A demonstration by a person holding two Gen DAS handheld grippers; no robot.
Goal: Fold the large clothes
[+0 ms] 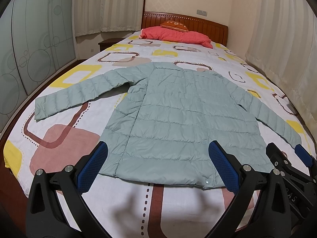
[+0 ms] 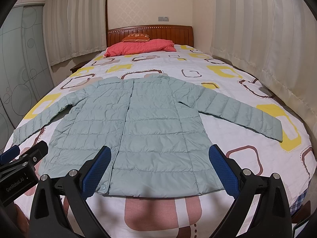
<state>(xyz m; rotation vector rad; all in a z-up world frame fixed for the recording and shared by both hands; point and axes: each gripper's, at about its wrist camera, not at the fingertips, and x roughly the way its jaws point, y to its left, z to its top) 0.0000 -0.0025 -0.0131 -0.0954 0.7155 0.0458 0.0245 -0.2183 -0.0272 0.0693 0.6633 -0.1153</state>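
Mint quilted puffer jacket (image 1: 178, 115) lies flat on bed (image 1: 59, 148), sleeves out. Light, soft, likely slippery; take a sleeve cuff. Left hand-held gripper (image 1: 158, 164) and right hand-held gripper (image 2: 160, 166) both spread, empty.

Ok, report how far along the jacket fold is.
Done: the jacket lies flat on the bed, front up, both sleeves spread. In hand: nothing; the left gripper and right gripper hover open over the hem. Left: every fold, sleeves and body.
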